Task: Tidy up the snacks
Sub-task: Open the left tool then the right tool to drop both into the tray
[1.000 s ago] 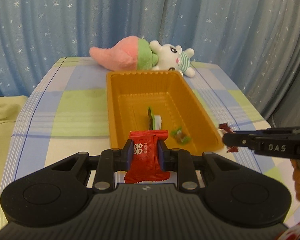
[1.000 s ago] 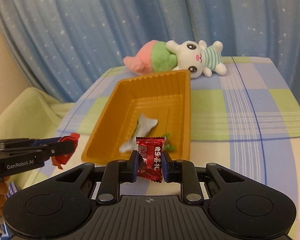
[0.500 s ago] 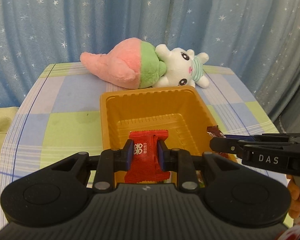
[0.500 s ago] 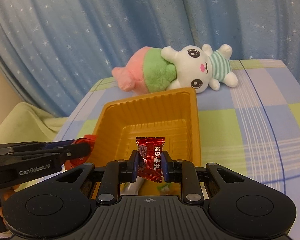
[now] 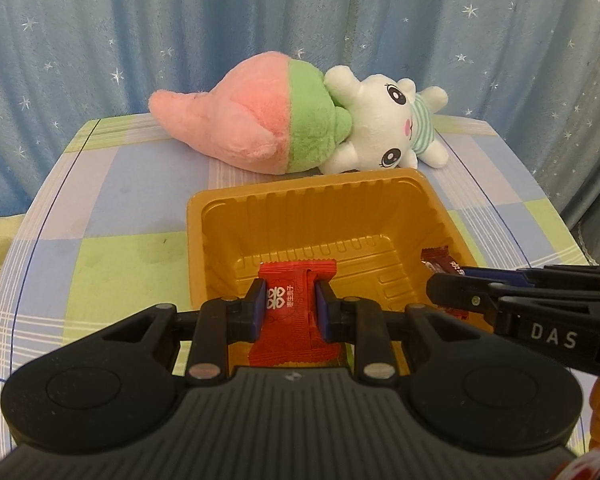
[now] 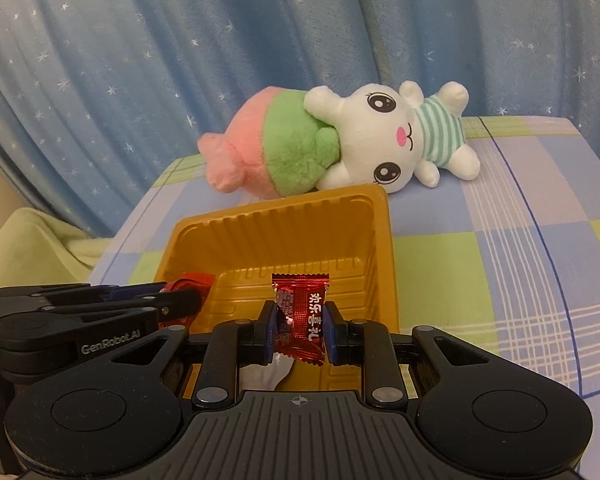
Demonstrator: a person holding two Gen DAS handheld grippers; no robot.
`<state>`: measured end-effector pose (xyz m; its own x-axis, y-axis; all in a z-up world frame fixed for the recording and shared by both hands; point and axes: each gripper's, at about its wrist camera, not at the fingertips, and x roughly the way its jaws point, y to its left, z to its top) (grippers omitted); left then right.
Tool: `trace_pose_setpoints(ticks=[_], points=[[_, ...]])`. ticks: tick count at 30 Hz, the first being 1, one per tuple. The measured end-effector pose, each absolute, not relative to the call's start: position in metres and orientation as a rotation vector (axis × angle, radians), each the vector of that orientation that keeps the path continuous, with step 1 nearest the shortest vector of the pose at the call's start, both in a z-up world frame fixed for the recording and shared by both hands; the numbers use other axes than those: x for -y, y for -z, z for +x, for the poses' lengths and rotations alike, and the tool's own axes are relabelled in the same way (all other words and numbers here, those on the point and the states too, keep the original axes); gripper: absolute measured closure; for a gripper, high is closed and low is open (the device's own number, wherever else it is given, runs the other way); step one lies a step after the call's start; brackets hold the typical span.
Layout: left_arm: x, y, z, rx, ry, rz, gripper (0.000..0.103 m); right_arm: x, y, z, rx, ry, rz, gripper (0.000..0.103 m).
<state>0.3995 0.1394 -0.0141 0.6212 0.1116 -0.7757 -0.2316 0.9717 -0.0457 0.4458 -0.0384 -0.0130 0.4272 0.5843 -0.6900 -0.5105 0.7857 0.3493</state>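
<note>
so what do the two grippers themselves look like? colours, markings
Both match: black plastic, ribbed housing, two round discs, silver screws, blue pads. Left gripper reads "GenRobot.AI" on its side, seen from the right wrist view. Right gripper reads "DAS". No cables or sleeves visible.

My left gripper (image 5: 291, 307): matt black plastic, blue pads pinching matt red wrapper (image 5: 292, 312). My right gripper (image 6: 300, 330): same plastic, clamping glossy crinkled foil candy (image 6: 302, 316). Tray (image 5: 300, 200): shiny ribbed orange plastic. Plush toy (image 6: 340, 140): fuzzy fabric. Tablecloth (image 6: 500, 248): woven checked cloth. Curtain (image 5: 140, 40): soft velvety cloth.
</note>
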Motion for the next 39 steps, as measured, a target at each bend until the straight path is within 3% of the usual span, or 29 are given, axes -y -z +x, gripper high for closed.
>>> trace_pose_setpoints(ticks=[16, 17, 20, 27, 29, 33, 39], points=[[-0.148, 0.001, 0.386, -0.849, -0.211, -0.179, 0.064, 0.036, 0.005, 0.45, -0.875, -0.689, 0.109, 0.077], [-0.149, 0.0, 0.384, -0.846, -0.214, -0.182, 0.061, 0.035, 0.004, 0.449, -0.876, -0.69, 0.111, 0.073], [-0.15, -0.005, 0.376, -0.833, -0.225, -0.197, 0.053, 0.036, 0.0, 0.447, -0.853, -0.698, 0.129, 0.046], [-0.152, -0.02, 0.354, -0.805, -0.255, -0.213, 0.035, 0.046, -0.011, 0.438, -0.835, -0.696, 0.166, 0.04], [-0.149, -0.026, 0.346, -0.794, -0.26, -0.211, 0.03, 0.051, -0.015, 0.432, -0.825, -0.691, 0.173, 0.034], [-0.141, -0.036, 0.328, -0.774, -0.265, -0.203, 0.025, 0.066, -0.022, 0.419, -0.808, -0.678, 0.194, 0.026], [-0.121, -0.046, 0.299, -0.764, -0.263, -0.184, 0.021, 0.094, -0.029, 0.395, -0.802, -0.665, 0.224, 0.024]])
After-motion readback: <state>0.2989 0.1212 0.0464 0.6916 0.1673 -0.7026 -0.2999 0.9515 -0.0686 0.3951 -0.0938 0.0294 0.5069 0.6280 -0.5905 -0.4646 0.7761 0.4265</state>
